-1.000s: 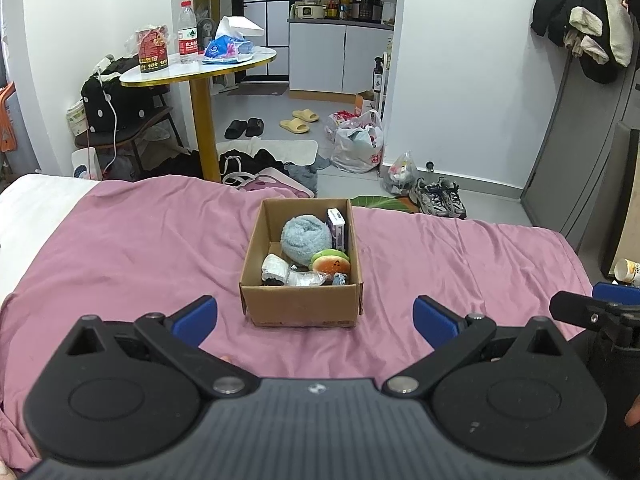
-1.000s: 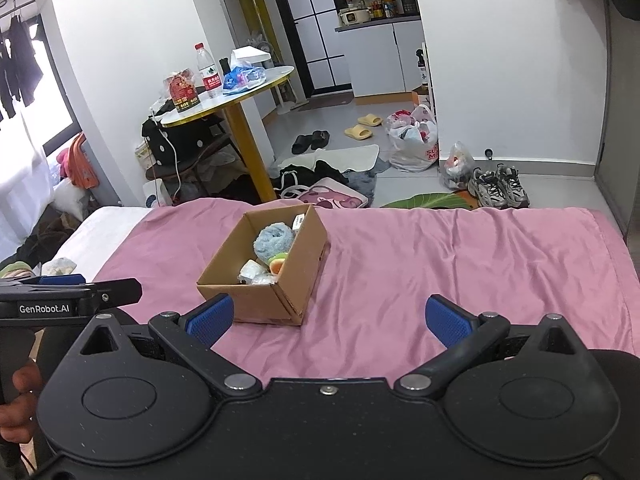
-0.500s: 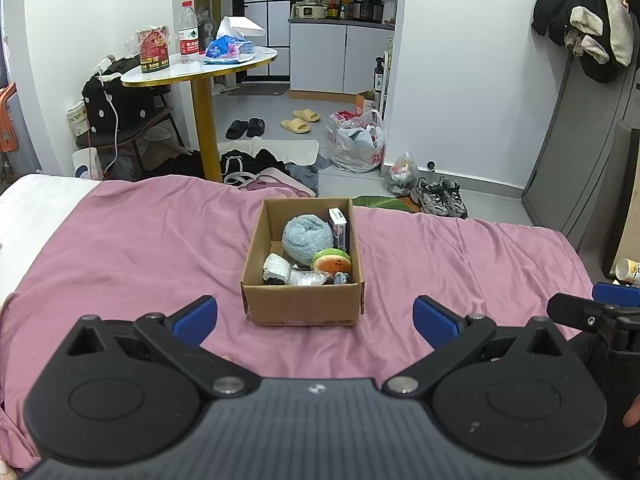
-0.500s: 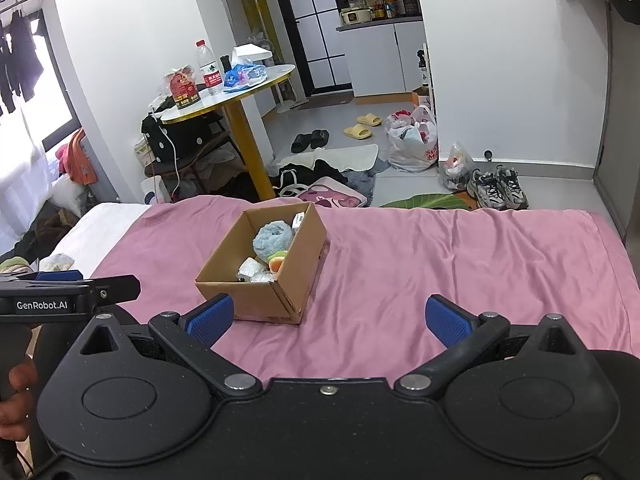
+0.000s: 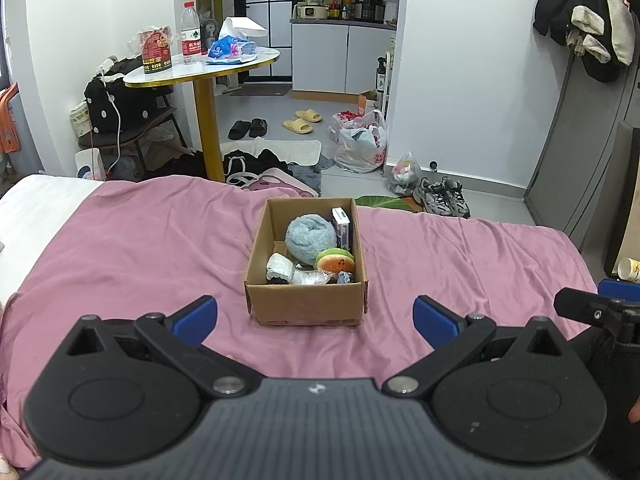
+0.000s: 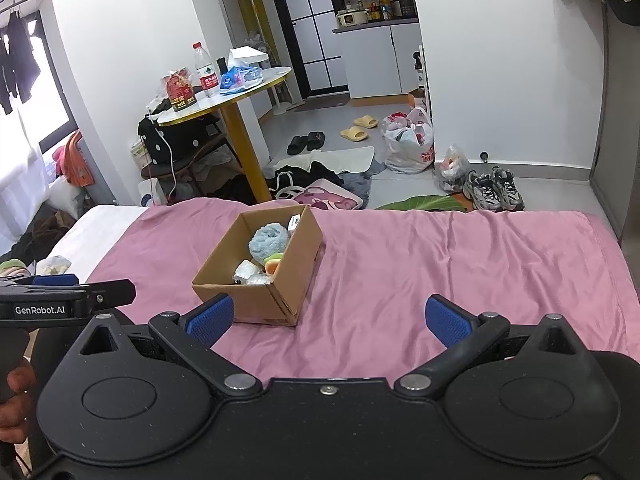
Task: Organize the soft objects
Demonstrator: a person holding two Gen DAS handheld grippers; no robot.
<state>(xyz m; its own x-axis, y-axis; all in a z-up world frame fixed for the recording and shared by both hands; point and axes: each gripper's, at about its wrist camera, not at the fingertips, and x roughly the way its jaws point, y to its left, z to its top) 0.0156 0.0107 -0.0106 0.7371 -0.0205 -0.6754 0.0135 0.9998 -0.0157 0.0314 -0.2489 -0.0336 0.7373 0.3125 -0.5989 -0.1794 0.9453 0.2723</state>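
Observation:
A brown cardboard box stands on the pink bed cover. Inside lie a fluffy light-blue ball, an orange-and-green plush, a white wrapped bundle, a crinkled clear packet and a small upright carton. My left gripper hangs open just short of the box, empty. My right gripper is open too, empty, with the box ahead to its left.
Beyond the bed's far edge are a round yellow-legged table with a bottle and bags, clothes on the floor, slippers, a plastic bag and sneakers. A white pillow lies left.
Both views have drifted slightly, with the box shifting a little in each. Both grippers stay open and empty.

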